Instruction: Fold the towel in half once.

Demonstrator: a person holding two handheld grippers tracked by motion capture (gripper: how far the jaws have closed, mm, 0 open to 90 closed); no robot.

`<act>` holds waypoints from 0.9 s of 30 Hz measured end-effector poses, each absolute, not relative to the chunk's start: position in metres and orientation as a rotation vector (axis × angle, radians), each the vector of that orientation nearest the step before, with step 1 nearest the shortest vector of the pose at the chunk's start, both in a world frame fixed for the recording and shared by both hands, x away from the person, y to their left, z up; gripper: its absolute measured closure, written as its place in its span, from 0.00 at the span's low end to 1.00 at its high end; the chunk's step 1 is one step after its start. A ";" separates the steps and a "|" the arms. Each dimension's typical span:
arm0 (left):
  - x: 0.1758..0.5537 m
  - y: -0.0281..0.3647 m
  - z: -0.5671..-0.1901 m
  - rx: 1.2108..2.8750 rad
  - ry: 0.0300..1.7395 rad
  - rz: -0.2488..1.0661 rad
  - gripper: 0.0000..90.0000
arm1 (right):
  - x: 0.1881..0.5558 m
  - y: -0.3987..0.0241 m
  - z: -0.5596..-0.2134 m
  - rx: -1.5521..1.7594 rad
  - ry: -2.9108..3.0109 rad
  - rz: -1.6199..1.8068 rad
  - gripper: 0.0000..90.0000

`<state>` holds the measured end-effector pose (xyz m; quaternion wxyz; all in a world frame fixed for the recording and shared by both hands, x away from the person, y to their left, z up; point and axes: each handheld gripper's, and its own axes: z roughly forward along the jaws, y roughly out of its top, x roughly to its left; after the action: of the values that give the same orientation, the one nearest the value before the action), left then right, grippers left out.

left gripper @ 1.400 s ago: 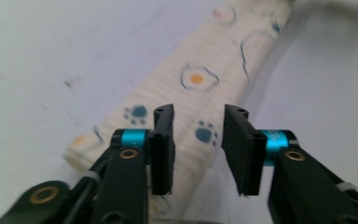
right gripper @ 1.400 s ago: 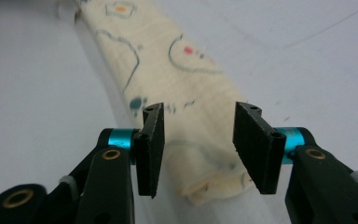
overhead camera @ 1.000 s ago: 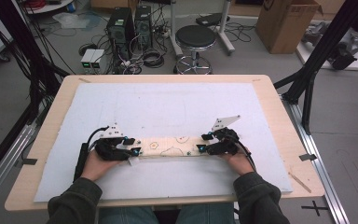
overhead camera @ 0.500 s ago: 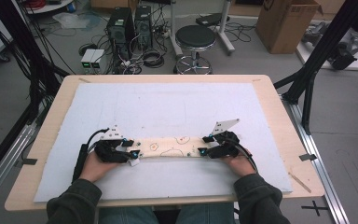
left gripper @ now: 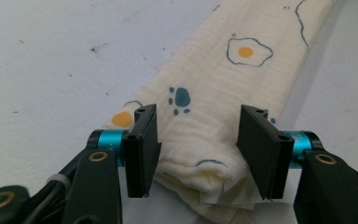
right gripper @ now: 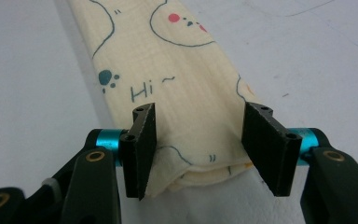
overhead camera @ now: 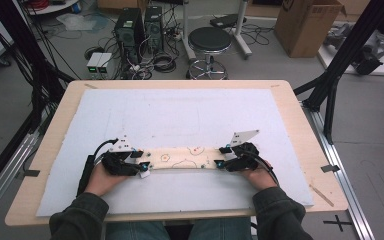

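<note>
We straddle the folded cloth [overhead camera: 187, 158] at nine and three o'clock, left gripper [left gripper: 196, 149] and right gripper [right gripper: 198, 149] fingers half-open; pinch every layer evenly.

Folded cloth [left gripper: 214, 98] cut off at twelve and one o'clock in the left gripper view, its near end tucked out of sight behind the left gripper [left gripper: 198, 140]. Same cloth [right gripper: 168, 70] cropped at twelve o'clock in the right gripper view. Printed figures too small to read from the high view. Forearms cut off at six o'clock there; whether pads press the cloth, impossible to tell.
</note>
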<state>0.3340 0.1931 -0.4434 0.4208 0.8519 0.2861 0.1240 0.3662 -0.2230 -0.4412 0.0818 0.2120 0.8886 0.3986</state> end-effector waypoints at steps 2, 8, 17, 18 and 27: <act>0.334 0.193 -0.443 2.131 0.720 0.306 0.53 | 0.366 -0.224 -0.441 0.638 2.650 1.197 0.50; 0.335 0.194 -0.444 2.128 0.716 0.304 0.54 | 0.365 -0.227 -0.442 0.636 2.645 1.205 0.50; 0.334 0.193 -0.444 2.127 0.717 0.310 0.53 | 0.366 -0.227 -0.442 0.644 2.644 1.214 0.50; 0.334 0.193 -0.444 2.124 0.719 0.307 0.53 | 0.366 -0.227 -0.442 0.643 2.642 1.217 0.50; 0.331 0.201 -0.431 2.035 0.755 0.284 0.48 | 0.363 -0.233 -0.433 0.702 2.614 1.319 0.44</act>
<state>0.3312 0.2009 -0.4309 0.4585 0.8261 0.3065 0.1155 0.3627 -0.2325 -0.4327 0.0653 0.2328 0.8663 0.4372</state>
